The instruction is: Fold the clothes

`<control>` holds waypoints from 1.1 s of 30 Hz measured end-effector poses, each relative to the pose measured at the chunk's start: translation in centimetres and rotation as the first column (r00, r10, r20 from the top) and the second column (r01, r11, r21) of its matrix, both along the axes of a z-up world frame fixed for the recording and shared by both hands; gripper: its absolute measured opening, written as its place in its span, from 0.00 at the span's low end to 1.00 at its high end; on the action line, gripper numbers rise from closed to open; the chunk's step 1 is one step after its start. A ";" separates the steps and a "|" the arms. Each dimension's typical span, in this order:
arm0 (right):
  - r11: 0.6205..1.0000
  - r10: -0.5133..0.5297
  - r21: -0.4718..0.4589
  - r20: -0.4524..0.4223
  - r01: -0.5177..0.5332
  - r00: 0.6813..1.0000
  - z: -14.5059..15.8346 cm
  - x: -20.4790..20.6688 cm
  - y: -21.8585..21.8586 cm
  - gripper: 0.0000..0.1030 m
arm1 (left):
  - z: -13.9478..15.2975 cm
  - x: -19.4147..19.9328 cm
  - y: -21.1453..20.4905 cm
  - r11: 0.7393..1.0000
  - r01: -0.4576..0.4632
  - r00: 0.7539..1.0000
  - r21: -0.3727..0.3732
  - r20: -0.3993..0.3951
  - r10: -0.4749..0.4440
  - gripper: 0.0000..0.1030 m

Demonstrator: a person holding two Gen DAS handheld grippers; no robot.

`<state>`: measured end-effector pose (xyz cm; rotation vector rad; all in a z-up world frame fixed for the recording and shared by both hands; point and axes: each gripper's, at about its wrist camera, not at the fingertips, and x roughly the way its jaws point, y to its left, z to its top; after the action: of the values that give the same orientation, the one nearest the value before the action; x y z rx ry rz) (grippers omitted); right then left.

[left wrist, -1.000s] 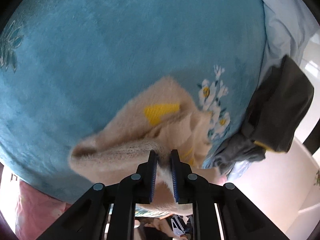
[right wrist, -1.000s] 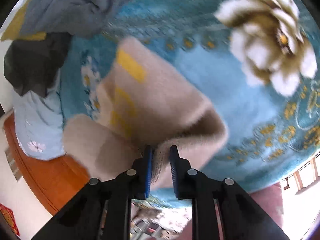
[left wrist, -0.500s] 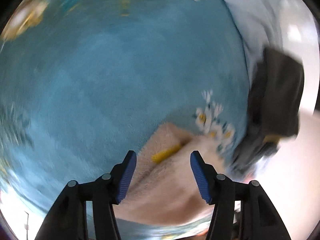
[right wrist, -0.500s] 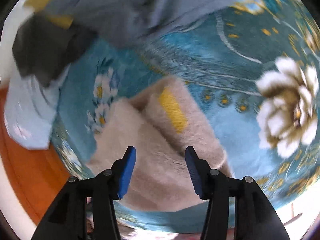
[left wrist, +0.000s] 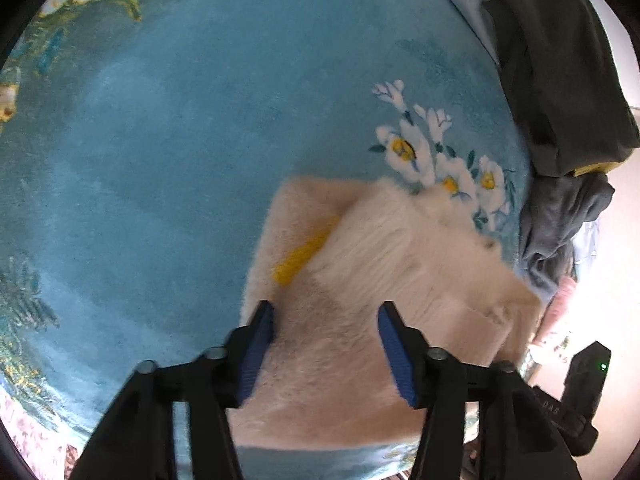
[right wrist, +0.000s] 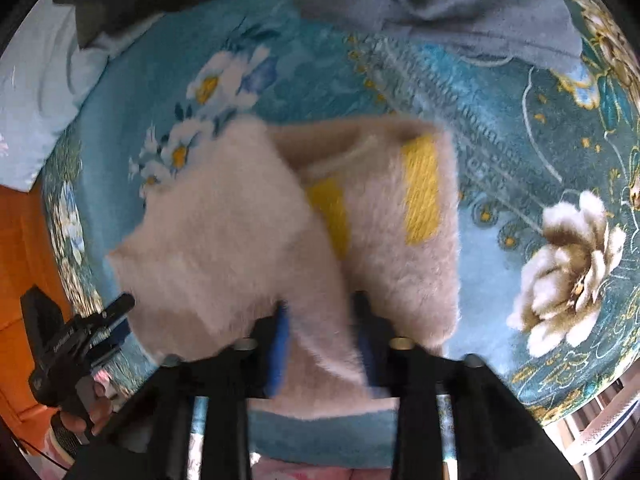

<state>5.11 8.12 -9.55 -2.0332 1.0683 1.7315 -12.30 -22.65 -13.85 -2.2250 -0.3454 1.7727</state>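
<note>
Fluffy beige sweater (left wrist: 400, 280) has been released onto the teal blanket (left wrist: 160, 140) at lower centre of frame, folded, both left gripper (left wrist: 326, 344) and right gripper (right wrist: 320, 344) now spread open and empty, so this fold is judged complete

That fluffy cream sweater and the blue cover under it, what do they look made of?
The cream sweater looks like a fuzzy, long-pile knit, perhaps mohair or acrylic: loose hairs fringe its edges, with yellow yarn patches. The blue cover looks like short plush velour, matte, with a flower pattern.
</note>
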 end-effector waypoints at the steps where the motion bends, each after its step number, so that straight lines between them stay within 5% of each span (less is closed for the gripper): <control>1: 1.000 0.009 -0.003 0.004 -0.009 1.000 0.0 0.1 -0.2 0.18 | 0.2 0.1 0.0 1.000 0.007 1.000 -0.011 -0.011 -0.007 0.21; 4: 1.000 -0.006 0.013 -0.024 0.007 1.000 1.1 0.4 0.0 0.14 | 1.5 0.3 -0.3 1.000 0.020 0.998 -0.014 -0.054 -0.021 0.14; 8: 0.997 -0.068 0.026 -0.138 0.072 0.988 3.7 0.4 1.9 0.12 | 5.6 -0.2 -1.8 0.993 -0.037 0.985 0.112 -0.166 0.055 0.14; 11: 0.994 -0.087 0.043 -0.192 0.097 0.977 5.0 0.1 3.3 0.12 | 4.6 -0.4 -2.3 0.992 -0.063 0.987 0.109 -0.142 0.078 0.14; 19: 0.995 -0.097 0.038 -0.026 0.098 0.995 -0.4 1.0 3.4 0.12 | -0.8 -0.3 -1.4 0.997 -0.072 0.997 0.002 -0.020 0.072 0.14; 25: 0.993 -0.108 0.047 -0.076 0.112 0.991 0.4 0.6 4.8 0.12 | 1.6 -1.7 -0.1 0.998 -0.009 0.994 0.055 -0.104 0.015 0.14; 33: 0.994 -0.100 0.033 -0.037 0.101 0.994 -1.3 0.7 4.6 0.13 | -1.8 -1.7 -0.7 0.999 -0.037 0.999 -0.013 -0.038 0.036 0.17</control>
<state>5.78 12.75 -10.88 -1.9008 1.1232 1.7289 -13.96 -23.37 -15.65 -2.2044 -0.3695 1.8389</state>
